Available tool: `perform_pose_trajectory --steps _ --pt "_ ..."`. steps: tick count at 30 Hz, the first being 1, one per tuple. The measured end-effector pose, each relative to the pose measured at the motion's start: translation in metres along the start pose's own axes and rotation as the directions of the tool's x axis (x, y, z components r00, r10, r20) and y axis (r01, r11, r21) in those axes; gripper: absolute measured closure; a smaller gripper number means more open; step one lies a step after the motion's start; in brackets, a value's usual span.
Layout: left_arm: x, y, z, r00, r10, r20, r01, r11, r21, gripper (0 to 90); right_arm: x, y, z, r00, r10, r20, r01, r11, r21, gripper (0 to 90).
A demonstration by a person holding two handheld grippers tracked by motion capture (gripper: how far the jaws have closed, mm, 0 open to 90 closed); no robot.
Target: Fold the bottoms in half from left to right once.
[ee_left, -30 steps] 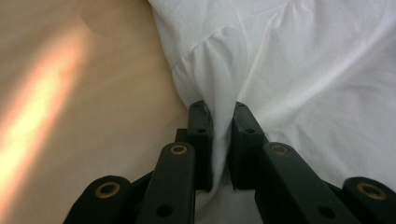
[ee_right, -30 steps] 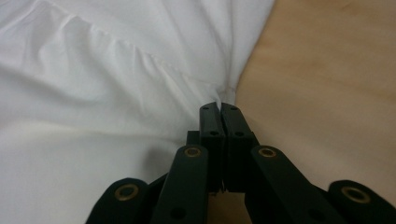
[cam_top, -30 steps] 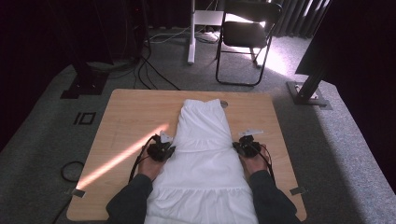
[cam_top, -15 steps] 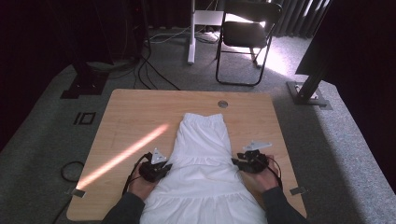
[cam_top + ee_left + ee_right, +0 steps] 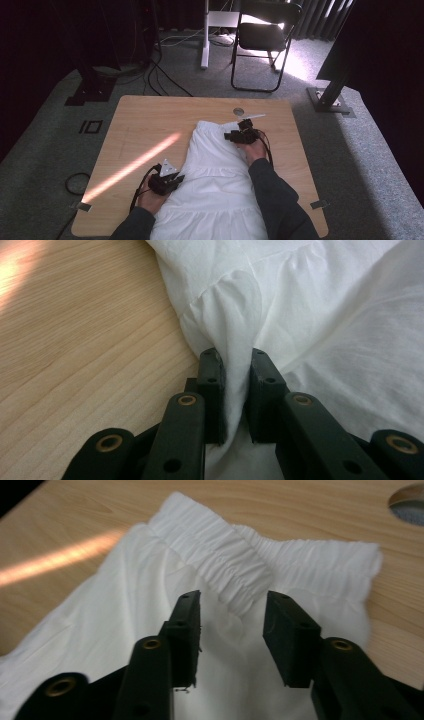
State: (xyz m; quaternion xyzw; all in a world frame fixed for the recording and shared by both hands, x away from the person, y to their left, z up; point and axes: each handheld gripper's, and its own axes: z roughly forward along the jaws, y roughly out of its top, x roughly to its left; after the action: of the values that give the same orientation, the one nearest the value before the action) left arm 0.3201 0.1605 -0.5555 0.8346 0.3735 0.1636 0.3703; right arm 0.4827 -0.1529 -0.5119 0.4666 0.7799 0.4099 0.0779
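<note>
Skirt (image 5: pixel 215 170) lies flat on the table (image 5: pixel 145 125), waistband (image 5: pixel 235 560) toward the round hole (image 5: pixel 238 111) at the far edge. The left gripper (image 5: pixel 235 370) is clamped on a pinch of the skirt's side edge; the right gripper (image 5: pixel 230 615), whose jaws have just been opening, hovers spread over the waistband with nothing pinched. Best to lower it squarely onto the gathered elastic, catching both layers, while the left holds steady.
</note>
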Motion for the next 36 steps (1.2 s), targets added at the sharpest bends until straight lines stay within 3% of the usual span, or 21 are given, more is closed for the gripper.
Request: perform_pose_trajectory --steps 5,7,8,11,12,13,14,15,16,18,22,23,24,25,26,27,28,30,31,33,36 --pt "-0.001 -0.001 0.000 1.0000 0.001 -0.008 -0.001 1.0000 -0.008 78.5 0.003 -0.005 0.026 0.9997 0.016 0.017 -0.017 0.996 0.088 50.9" --pt "-0.001 -0.001 0.000 1.0000 0.001 -0.009 -0.001 1.0000 -0.008 78.2 0.005 -0.009 0.034 0.9998 -0.006 0.018 0.004 0.993 0.121 63.9" --pt "-0.001 -0.001 0.000 1.0000 -0.002 -0.010 0.002 1.0000 -0.009 77.9 0.010 -0.008 0.033 0.9956 -0.075 0.057 0.067 0.990 0.123 78.0" --pt "-0.001 -0.001 0.000 0.9999 -0.002 -0.010 0.002 1.0000 -0.007 77.9 0.014 -0.005 0.026 0.9872 -0.116 0.110 0.105 0.989 0.104 81.8" --pt "-0.001 -0.001 0.000 0.9999 -0.002 -0.012 0.002 1.0000 -0.006 77.8 0.017 0.000 0.014 0.9668 -0.172 0.189 0.161 0.984 0.074 82.8" --pt "-0.001 -0.001 0.000 0.9999 0.000 -0.014 0.000 1.0000 -0.005 77.9 0.017 0.003 0.007 0.9549 -0.193 0.225 0.185 0.981 0.057 83.2" --pt "-0.001 -0.001 0.000 0.9999 0.000 -0.015 0.000 1.0000 -0.005 77.9 0.017 0.003 0.007 0.9549 -0.193 0.225 0.185 0.981 0.057 83.2" --pt "-0.002 -0.001 0.000 0.9999 0.000 -0.017 0.000 1.0000 -0.005 77.9 0.015 0.010 -0.008 0.9291 -0.219 0.298 0.222 0.975 0.023 83.8" --pt "-0.002 0.000 0.000 0.9999 0.001 -0.017 -0.001 1.0000 -0.004 77.9 0.015 0.010 -0.008 0.9291 -0.219 0.298 0.222 0.975 0.023 83.8" --pt "-0.003 0.000 0.000 0.9998 0.006 -0.020 -0.006 1.0000 -0.002 77.9 0.008 0.014 -0.019 0.9007 -0.225 0.371 0.239 0.971 0.010 83.9" --pt "-0.006 0.001 0.000 0.9995 0.023 -0.019 -0.023 0.9997 0.006 77.9 -0.020 0.009 -0.014 0.9184 -0.170 0.357 0.166 0.985 0.043 82.9" --pt "-0.007 0.001 0.000 0.9992 0.029 -0.026 -0.029 0.9996 0.007 77.8 -0.029 0.001 -0.004 0.9402 -0.151 0.305 0.144 0.988 0.047 77.9" --pt "-0.007 0.002 0.000 0.9987 0.039 -0.032 -0.039 0.9992 0.010 77.8 -0.029 0.001 -0.004 0.9402 -0.151 0.305 0.144 0.988 0.047 77.9" --pt "-0.008 0.001 0.000 0.9987 0.040 -0.030 -0.040 0.9992 0.008 77.7 -0.032 -0.003 0.001 0.9471 -0.136 0.291 0.128 0.991 0.046 72.0" --pt "-0.008 0.001 0.000 0.9989 0.040 -0.025 -0.040 0.9992 0.008 77.6 -0.035 -0.006 0.004 0.9550 -0.106 0.277 0.099 0.994 0.039 66.9" --pt "-0.008 0.001 0.000 0.9990 0.040 -0.021 -0.040 0.9992 0.008 76.4 -0.039 -0.010 0.002 0.9717 -0.044 0.232 0.046 0.999 -0.005 64.1" --pt "-0.008 0.001 0.000 0.9991 0.038 -0.017 -0.037 0.9993 0.007 76.4 -0.039 -0.010 0.002 0.9717 -0.044 0.232 0.046 0.999 -0.005 61.5" --pt "-0.007 0.002 0.000 0.9992 0.038 -0.011 -0.038 0.9991 0.016 72.7 -0.042 -0.012 -0.002 0.9820 -0.006 0.189 0.010 1.000 -0.023 55.8" --pt "-0.006 0.003 -0.001 0.9995 0.031 -0.002 -0.031 0.9992 0.026 62.3 -0.041 -0.015 -0.003 0.9844 -0.016 0.175 0.019 1.000 -0.016 53.9" --pt "-0.005 0.008 -0.004 0.9993 0.037 -0.005 -0.036 0.9978 0.055 60.0 -0.040 -0.018 -0.001 0.9838 -0.019 0.179 0.020 1.000 -0.003 53.4" --pt "0.001 0.021 -0.017 0.9999 0.013 -0.010 -0.013 0.9999 -0.005 53.9 -0.043 -0.026 0.009 0.9833 0.013 0.181 -0.017 1.000 0.021 53.8"
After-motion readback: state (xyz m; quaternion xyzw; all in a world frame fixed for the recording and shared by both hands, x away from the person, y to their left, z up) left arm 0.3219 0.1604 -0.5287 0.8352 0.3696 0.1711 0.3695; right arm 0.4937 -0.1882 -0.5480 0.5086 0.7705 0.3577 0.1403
